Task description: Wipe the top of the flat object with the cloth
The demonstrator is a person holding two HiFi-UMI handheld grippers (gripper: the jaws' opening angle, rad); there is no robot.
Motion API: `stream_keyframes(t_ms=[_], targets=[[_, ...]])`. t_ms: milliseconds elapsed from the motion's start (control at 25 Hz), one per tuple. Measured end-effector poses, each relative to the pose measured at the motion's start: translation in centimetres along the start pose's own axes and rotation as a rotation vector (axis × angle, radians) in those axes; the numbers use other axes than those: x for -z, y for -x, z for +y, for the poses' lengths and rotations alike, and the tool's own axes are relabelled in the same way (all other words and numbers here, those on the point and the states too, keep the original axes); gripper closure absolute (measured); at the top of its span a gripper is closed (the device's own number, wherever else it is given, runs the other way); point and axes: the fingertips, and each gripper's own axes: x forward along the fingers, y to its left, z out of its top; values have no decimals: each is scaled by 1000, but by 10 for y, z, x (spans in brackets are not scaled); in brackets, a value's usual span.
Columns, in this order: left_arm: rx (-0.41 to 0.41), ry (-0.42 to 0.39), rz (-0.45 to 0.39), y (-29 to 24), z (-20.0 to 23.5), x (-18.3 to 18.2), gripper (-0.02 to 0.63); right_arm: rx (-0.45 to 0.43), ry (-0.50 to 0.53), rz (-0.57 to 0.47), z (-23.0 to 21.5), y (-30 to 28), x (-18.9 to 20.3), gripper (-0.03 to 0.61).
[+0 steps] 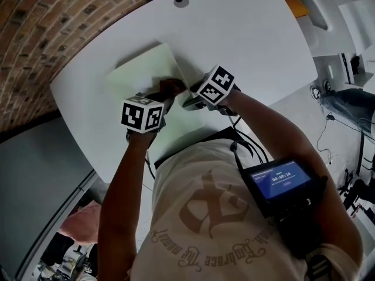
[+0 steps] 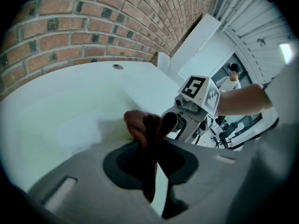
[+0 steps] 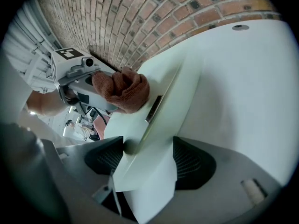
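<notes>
Far left: pinching bunched brown-red cloth (image 2: 142, 125) in L gripper (image 2: 155, 148), narrow, w/ wad sticking out past the tips. Pressing cloth onto top of pale-green flat board (image 1: 146, 69), near its front edge, approx mid-table. Lying flat on white table (image 1: 246, 34), far corner twd brick wall (image 3: 140, 17). Further right: clamping board's near corner in R gripper (image 3: 148, 155), spread wide, w/ both pads against the board's sides. Sitting just right of the cloth, close to L gripper's tips but apart, w/ board running out ahead between the pads.
</notes>
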Motion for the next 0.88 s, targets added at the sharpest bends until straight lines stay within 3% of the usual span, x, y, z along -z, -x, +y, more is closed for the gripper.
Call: stream_keyframes(t_ms=[680,880], targets=[[-181,208,-91,87,73,74,542,-2,-13,-16,0,0,-1,235],[-208,252,-105,97,74,90,541,-20,-59,-93,2,3,1,240]])
